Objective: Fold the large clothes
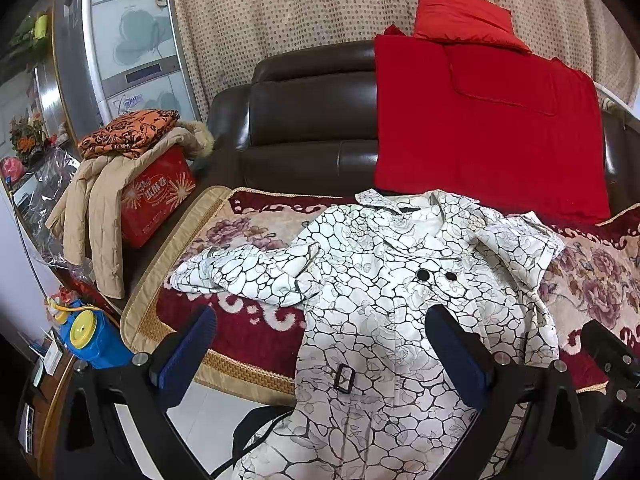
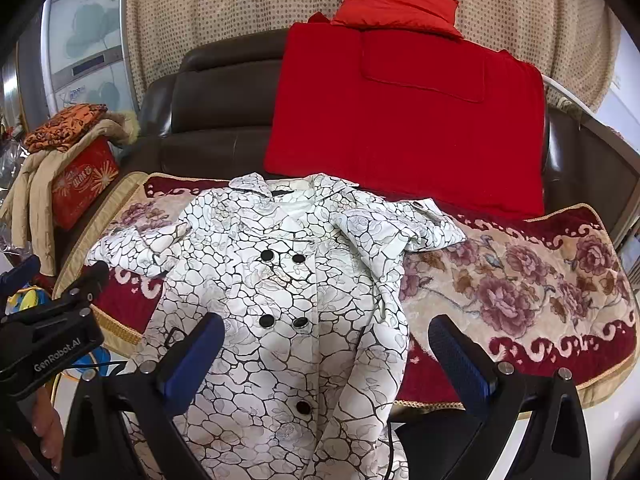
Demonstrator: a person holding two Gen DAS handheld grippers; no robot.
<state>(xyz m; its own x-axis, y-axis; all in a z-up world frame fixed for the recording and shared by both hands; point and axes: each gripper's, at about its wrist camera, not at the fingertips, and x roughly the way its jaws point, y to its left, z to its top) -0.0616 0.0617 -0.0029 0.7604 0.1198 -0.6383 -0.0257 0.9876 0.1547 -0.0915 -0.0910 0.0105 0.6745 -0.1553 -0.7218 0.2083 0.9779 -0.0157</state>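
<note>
A white coat (image 1: 380, 300) (image 2: 280, 280) with a black crackle print and black buttons lies face up on a floral sofa cover (image 1: 240, 332) (image 2: 520, 288). Its collar points to the sofa back and its hem hangs over the front edge. One sleeve (image 1: 240, 272) spreads out to the left; the other sleeve (image 2: 400, 232) is bunched at the right shoulder. My left gripper (image 1: 320, 328) is open above the coat's waist near the belt buckle (image 1: 345, 378). Over the coat's lower right side, my right gripper (image 2: 326, 336) also stands open, empty.
A dark leather sofa back (image 1: 312, 120) carries a red blanket (image 1: 480, 128) and red cushion (image 1: 460, 12). At the left a red box (image 1: 156, 196) holds a beige jacket (image 1: 100, 208) and orange cloth (image 1: 128, 132). A blue and yellow toy (image 1: 88, 336) sits low left.
</note>
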